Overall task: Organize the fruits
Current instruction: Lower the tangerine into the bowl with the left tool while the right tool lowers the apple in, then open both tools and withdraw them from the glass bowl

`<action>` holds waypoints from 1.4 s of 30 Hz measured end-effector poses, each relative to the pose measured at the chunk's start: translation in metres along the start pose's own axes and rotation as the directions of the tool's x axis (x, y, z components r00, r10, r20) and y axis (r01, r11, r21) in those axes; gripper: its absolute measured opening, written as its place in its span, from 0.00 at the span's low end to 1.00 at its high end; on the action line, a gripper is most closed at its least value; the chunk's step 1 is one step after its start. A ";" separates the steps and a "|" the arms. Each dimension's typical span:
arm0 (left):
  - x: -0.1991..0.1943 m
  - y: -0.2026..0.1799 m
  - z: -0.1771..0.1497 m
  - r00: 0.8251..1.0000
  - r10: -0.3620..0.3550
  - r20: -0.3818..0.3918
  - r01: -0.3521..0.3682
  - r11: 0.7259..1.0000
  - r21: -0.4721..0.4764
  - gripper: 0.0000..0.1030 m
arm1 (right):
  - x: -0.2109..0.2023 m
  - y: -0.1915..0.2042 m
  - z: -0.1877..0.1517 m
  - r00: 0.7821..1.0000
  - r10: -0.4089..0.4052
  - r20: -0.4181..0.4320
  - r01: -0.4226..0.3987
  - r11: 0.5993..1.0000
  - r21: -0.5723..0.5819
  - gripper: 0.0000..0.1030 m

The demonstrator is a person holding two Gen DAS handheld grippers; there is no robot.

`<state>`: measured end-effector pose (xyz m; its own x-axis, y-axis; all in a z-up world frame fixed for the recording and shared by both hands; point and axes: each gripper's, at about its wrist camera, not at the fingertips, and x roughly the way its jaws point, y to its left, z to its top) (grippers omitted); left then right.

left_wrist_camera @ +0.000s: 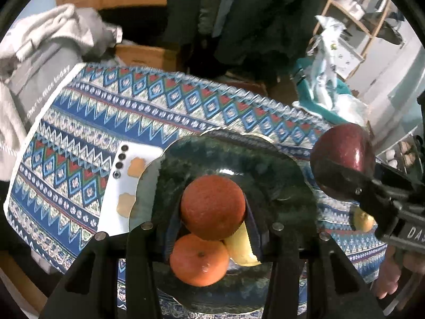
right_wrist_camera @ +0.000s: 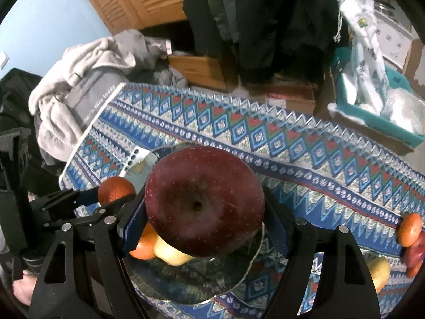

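My left gripper [left_wrist_camera: 212, 207] is shut on an orange [left_wrist_camera: 212, 207] and holds it just above a dark green plate [left_wrist_camera: 265, 164]. On the plate lie another orange [left_wrist_camera: 199, 259] and a yellow fruit [left_wrist_camera: 243, 250]. My right gripper [right_wrist_camera: 205, 207] is shut on a dark red apple [right_wrist_camera: 204, 202] and holds it over the plate's right side [right_wrist_camera: 191, 284]. The apple [left_wrist_camera: 342, 162] and right gripper also show at the right of the left wrist view. The left gripper's orange [right_wrist_camera: 115, 188] shows at the left of the right wrist view.
A patterned blue cloth [left_wrist_camera: 106, 122] covers the table. A white card [left_wrist_camera: 124, 186] lies left of the plate. More fruit lies on the cloth at the right: an orange [right_wrist_camera: 410, 230], a red apple [right_wrist_camera: 415, 251], a yellow fruit [right_wrist_camera: 379, 271]. Clothes [right_wrist_camera: 79, 85] and a teal bin [right_wrist_camera: 377, 122] stand behind.
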<state>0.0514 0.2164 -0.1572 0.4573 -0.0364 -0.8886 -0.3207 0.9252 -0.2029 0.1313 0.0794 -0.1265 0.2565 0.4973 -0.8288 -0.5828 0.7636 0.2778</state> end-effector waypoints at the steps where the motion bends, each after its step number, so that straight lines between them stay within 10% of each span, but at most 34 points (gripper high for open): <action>1: 0.004 0.002 0.000 1.000 -0.003 -0.013 0.003 1.000 -0.010 0.44 | 0.006 0.000 -0.001 1.000 -0.003 -0.013 0.003 1.000 -0.002 0.76; 18: 0.041 0.010 -0.014 0.993 0.037 -0.113 -0.039 0.999 -0.015 0.46 | 0.064 -0.015 -0.020 0.990 -0.025 -0.137 0.027 1.000 0.015 0.76; 42: 0.018 -0.003 -0.015 0.996 0.015 -0.084 -0.015 1.000 0.003 0.54 | 0.025 -0.010 -0.007 0.999 0.006 -0.035 -0.004 0.999 0.047 0.80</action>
<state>0.0484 0.2070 -0.1782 0.3811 -0.0544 -0.9229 -0.3249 0.9267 -0.1888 0.1381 0.0809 -0.1539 0.2262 0.4871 -0.8435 -0.5467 0.7802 0.3040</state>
